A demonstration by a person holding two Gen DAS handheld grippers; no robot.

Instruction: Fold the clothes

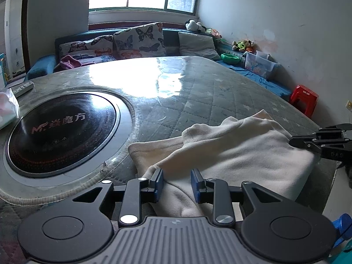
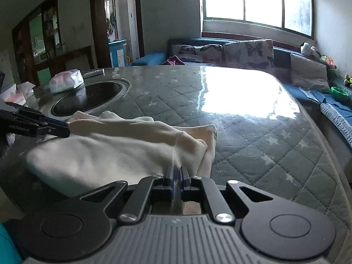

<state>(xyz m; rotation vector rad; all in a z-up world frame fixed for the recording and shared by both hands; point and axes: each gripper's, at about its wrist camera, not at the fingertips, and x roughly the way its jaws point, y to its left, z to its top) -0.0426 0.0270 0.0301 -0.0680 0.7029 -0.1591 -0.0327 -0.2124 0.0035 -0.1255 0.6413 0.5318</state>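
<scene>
Living-room setting: sofa (image 1: 92,50) with butterfly cushions under a bright window (image 2: 257,4), and we worked on a big table (image 1: 220,83) covered in a grey quilted, star-printed cloth under glossy clear plastic. We saw a round black cooker plate (image 1: 63,129) set flush into the top, with a soft tissue pack (image 2: 66,81) lying past it.

We had the garment (image 1: 231,151), a cream fleecy piece, thick and soft, lying bunched at the near edge of the table, partly folded with one layer lapped over another and a rumpled end toward the middle of the table.

Our right gripper (image 2: 177,173) was clenched on a thin ridge of the cloth at the near edge, pads almost meeting on it. Our left gripper (image 1: 177,181) had its blue pads partly apart with a thick fold of fleece filling the gap; whether they truly pinched it we could not tell, though the cloth looked gathered between them.

We judged the step as mid-fold: both near corners taken, ready to carry the layer over. The next move, as we saw it, called for lifting both ends together and level, keeping the cloth taut, then laying it onto the far part so the edges match. We thought the slick plastic might let the bundle slide and the bulky fleece might spring back open.
</scene>
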